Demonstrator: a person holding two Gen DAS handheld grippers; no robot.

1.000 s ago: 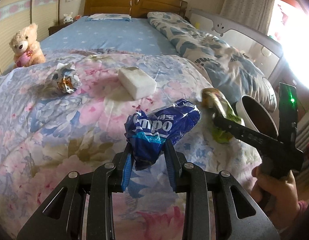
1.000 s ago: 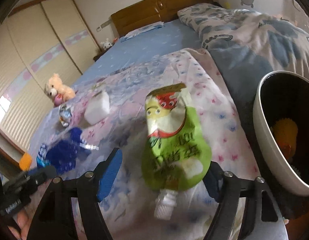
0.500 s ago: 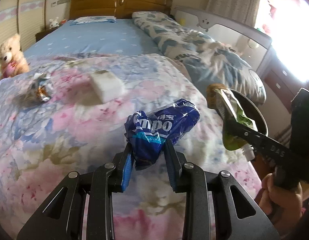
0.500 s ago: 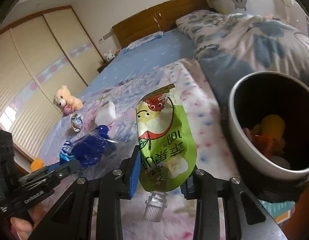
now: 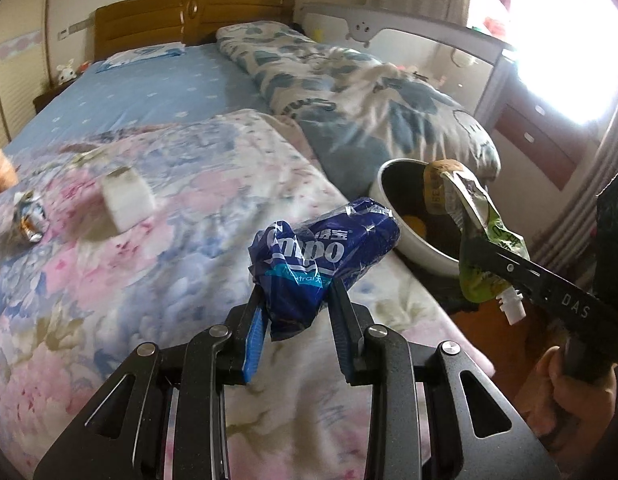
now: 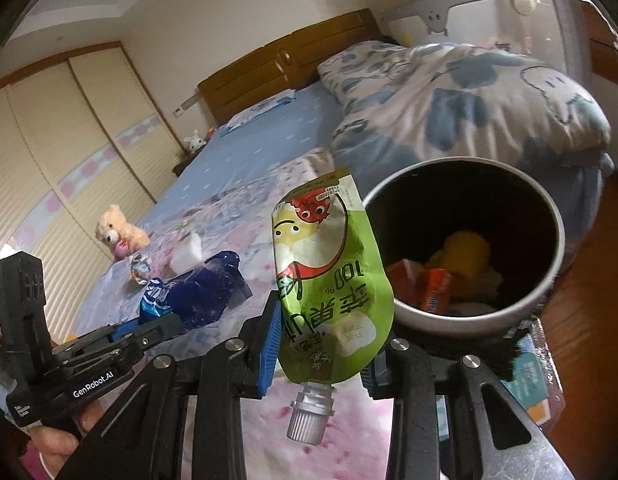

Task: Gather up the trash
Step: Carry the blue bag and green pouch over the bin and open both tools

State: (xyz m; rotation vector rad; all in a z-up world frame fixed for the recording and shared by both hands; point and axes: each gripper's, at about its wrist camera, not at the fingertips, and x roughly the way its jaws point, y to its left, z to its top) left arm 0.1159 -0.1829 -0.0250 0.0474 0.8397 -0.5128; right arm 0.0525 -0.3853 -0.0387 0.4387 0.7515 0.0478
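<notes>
My left gripper (image 5: 297, 312) is shut on a crumpled blue tissue wrapper (image 5: 321, 256) and holds it above the floral quilt near the bed's right edge. My right gripper (image 6: 321, 328) is shut on a green spouted drink pouch (image 6: 329, 280), cap down, just left of a white trash bin (image 6: 549, 284) with a dark inside that holds orange and yellow trash. In the left wrist view the pouch (image 5: 477, 232) hangs at the rim of the bin (image 5: 413, 244). The blue wrapper also shows in the right wrist view (image 6: 197, 292).
A white block (image 5: 127, 200) and a crumpled foil wrapper (image 5: 29, 216) lie on the quilt at left. A teddy bear (image 6: 119, 232) sits at the bed's left edge. A rolled blue-and-white duvet (image 5: 369, 108) lies behind the bin. Wooden floor is at right.
Both grippers have moved right toward the bin with their items. The right gripper closed on the pouch, which now stands beside the bin's rim.
</notes>
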